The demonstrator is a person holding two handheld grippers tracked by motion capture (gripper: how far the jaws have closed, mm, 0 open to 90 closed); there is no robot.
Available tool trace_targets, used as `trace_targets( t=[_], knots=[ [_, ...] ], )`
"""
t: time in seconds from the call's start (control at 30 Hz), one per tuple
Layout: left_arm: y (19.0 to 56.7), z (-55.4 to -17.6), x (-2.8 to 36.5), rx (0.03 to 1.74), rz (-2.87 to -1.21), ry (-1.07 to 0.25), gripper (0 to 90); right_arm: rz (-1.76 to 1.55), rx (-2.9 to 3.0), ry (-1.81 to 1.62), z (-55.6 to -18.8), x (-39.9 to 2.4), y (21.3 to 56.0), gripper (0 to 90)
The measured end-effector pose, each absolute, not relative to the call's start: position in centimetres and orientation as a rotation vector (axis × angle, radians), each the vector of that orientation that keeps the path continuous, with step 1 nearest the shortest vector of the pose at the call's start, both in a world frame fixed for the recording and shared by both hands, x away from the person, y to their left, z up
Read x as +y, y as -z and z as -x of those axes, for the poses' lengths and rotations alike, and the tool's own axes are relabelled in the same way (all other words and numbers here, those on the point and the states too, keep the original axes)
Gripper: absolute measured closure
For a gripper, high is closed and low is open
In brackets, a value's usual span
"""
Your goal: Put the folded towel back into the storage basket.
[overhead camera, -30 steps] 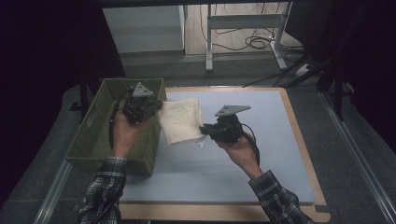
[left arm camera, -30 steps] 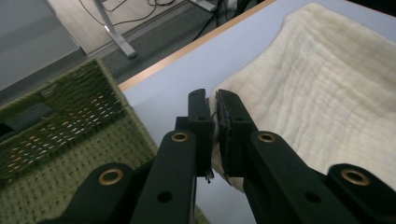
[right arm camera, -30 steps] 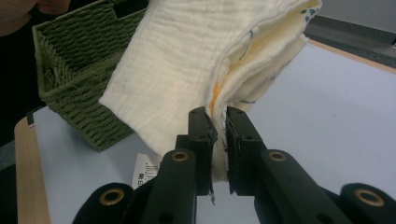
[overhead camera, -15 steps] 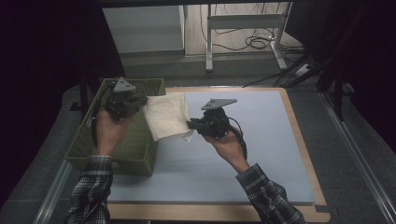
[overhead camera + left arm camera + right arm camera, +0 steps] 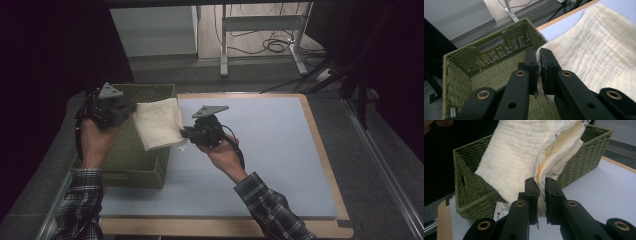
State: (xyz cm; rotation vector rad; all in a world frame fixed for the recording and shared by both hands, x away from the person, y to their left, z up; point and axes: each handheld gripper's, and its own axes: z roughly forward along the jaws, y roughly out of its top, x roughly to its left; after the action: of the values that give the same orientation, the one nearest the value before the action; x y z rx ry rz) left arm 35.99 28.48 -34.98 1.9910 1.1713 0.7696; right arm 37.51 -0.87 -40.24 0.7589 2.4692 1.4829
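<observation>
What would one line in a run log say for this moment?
left gripper: shut on cloth | right gripper: shut on cloth | cloth: folded, lifted, partly over green basket | table: blue

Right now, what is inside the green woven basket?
The green woven basket shows a bare woven floor at its far end. The cream folded cloth, held over its rim by both grippers, hides the near part.

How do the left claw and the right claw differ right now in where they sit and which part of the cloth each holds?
The left claw hangs over the green basket; the right claw is over the blue mat. The left claw pinches the folded cloth at its far upper edge, the right claw at the near lower corner by the tag. Both are shut on the cloth, holding it in the air between them.
</observation>
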Motion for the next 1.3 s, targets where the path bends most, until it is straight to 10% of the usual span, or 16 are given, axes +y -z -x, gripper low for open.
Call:
trace_targets(
  t=[1.3],
  knots=[
    [40.8, -33.2, 36.4, 1.376, -1.99, -0.727, 84.7, -0.734, 2.651, -1.411, -33.8, 12.1, 45.2, 80.1]
  ],
)
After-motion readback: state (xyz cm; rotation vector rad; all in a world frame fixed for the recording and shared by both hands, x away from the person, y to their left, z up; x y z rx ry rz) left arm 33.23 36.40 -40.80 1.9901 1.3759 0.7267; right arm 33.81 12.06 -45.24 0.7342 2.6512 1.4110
